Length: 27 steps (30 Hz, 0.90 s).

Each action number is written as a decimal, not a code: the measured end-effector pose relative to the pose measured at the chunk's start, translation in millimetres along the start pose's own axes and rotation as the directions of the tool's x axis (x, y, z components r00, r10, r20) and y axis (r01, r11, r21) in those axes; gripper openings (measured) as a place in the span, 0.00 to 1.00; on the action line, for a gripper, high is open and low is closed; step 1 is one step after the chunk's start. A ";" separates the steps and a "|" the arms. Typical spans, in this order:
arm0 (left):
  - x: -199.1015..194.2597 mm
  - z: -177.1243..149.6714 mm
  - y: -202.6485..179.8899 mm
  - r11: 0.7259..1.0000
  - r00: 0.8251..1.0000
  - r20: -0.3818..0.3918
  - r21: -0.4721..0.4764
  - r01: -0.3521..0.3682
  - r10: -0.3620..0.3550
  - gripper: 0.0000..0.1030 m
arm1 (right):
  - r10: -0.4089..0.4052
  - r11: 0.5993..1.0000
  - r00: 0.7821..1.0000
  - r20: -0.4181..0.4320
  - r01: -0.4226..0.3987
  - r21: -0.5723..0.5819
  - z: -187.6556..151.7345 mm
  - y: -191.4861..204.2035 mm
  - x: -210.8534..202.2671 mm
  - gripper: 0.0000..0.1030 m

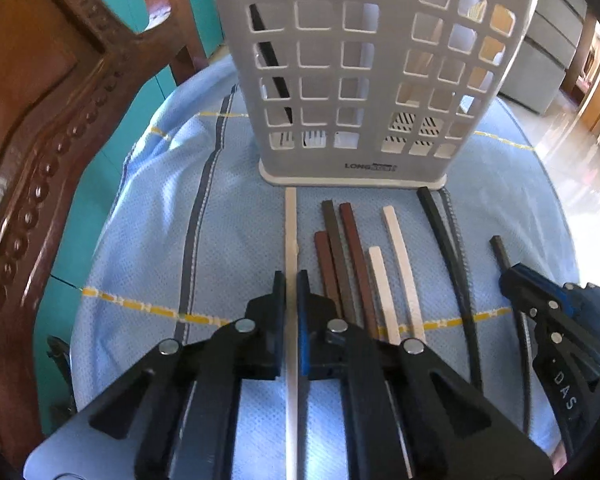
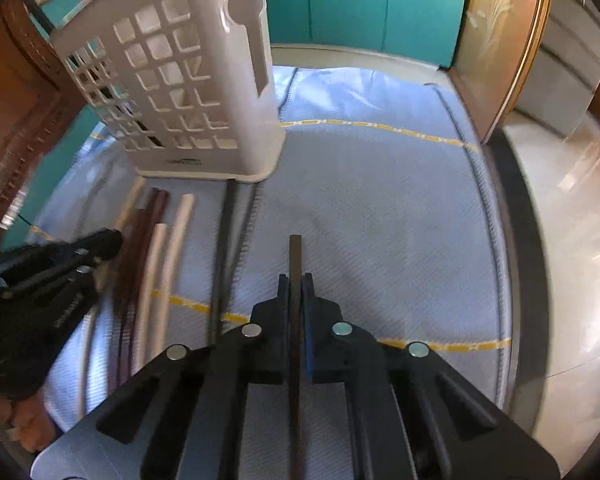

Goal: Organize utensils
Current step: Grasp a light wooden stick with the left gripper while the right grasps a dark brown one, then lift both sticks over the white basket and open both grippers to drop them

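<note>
A white slotted utensil holder [image 1: 360, 76] stands on a blue cloth; it also shows in the right wrist view [image 2: 188, 92]. A black chopstick [image 1: 270, 60] leans inside it. My left gripper [image 1: 291, 284] is shut on a cream chopstick [image 1: 291, 224] that points at the holder's base. My right gripper [image 2: 296, 280] is shut on a black chopstick [image 2: 295, 256]; the gripper shows at the right of the left wrist view [image 1: 540, 300]. Brown chopsticks [image 1: 340, 256], cream chopsticks [image 1: 396, 264] and black chopsticks [image 1: 448, 248] lie in a row on the cloth.
A carved wooden chair [image 1: 40, 140] stands at the left. Teal cabinets [image 2: 360, 4] are behind the table. The blue cloth [image 2: 380, 208] spreads to the right of the holder, with the table edge and a shiny floor [image 2: 572, 240] beyond.
</note>
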<state>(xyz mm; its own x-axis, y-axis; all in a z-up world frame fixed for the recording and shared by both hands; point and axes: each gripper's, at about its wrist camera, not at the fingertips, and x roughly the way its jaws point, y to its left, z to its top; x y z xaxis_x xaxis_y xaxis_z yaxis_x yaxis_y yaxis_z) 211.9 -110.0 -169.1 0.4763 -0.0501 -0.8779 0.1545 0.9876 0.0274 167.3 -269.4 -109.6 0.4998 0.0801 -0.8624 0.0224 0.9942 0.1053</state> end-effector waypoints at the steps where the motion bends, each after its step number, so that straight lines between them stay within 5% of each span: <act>1: -4.9 -1.7 1.2 1.000 1.000 0.008 -0.011 0.005 -0.005 0.07 | 0.003 1.000 1.000 0.019 -0.003 0.002 0.8 -3.1 -5.8 0.06; 9: -90.3 -5.3 4.0 1.000 0.984 0.180 -0.004 -0.005 0.006 0.06 | 0.084 0.996 0.972 0.220 -0.074 -0.056 8.4 -8.3 -101.8 0.06; 20: -210.7 -22.4 0.2 0.999 0.915 0.403 0.031 -0.030 0.015 0.06 | 0.160 0.985 0.904 0.398 -0.117 -0.130 6.7 1.2 -200.5 0.06; 27: -252.9 -7.6 15.8 1.000 0.883 0.469 0.006 0.003 -0.006 0.06 | 0.180 0.980 0.850 0.496 -0.114 -0.162 51.5 12.9 -235.3 0.06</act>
<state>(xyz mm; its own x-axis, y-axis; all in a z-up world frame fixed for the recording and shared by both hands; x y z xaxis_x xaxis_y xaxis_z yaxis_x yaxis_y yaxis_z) 87.3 -80.6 49.7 0.8256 -0.1196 -0.5514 0.1611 0.9866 0.0271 94.6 -279.1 120.2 0.8580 0.2114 -0.4682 -0.1746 0.9771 0.1212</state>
